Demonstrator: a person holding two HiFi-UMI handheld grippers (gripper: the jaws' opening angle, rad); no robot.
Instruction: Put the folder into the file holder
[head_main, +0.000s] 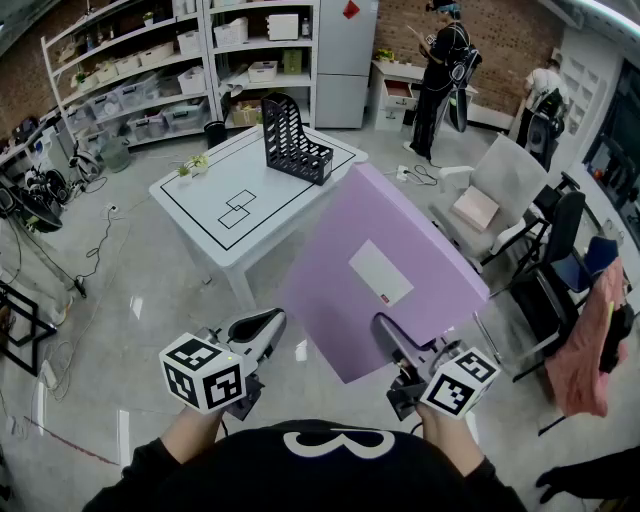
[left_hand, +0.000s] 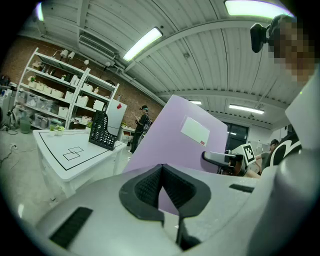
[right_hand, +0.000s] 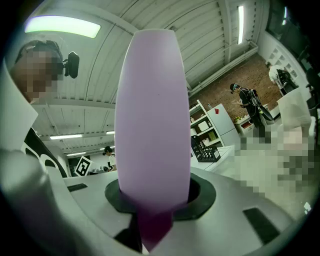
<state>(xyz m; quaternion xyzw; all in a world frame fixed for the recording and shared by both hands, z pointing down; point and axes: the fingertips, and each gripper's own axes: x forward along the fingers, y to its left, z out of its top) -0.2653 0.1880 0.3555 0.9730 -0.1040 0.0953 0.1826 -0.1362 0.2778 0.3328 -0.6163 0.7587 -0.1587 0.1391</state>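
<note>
A large purple folder (head_main: 385, 270) with a white label hangs tilted in the air in front of me. My right gripper (head_main: 388, 335) is shut on its lower edge. In the right gripper view the folder's rounded spine (right_hand: 152, 110) rises straight out from between the jaws. My left gripper (head_main: 266, 324) hovers to the left of the folder, apart from it, shut and holding nothing; its pads (left_hand: 150, 187) meet at the tip. The black mesh file holder (head_main: 294, 140) stands upright on the far right part of the white table (head_main: 200, 205). It also shows far off as the file holder (left_hand: 102, 132) in the left gripper view.
The table carries black outline markings and small plants (head_main: 192, 166) at its far left corner. Shelves with bins (head_main: 150, 80) line the back wall. Chairs (head_main: 500, 200) and a pink cloth (head_main: 590, 340) crowd the right side. People (head_main: 440, 70) stand at the back.
</note>
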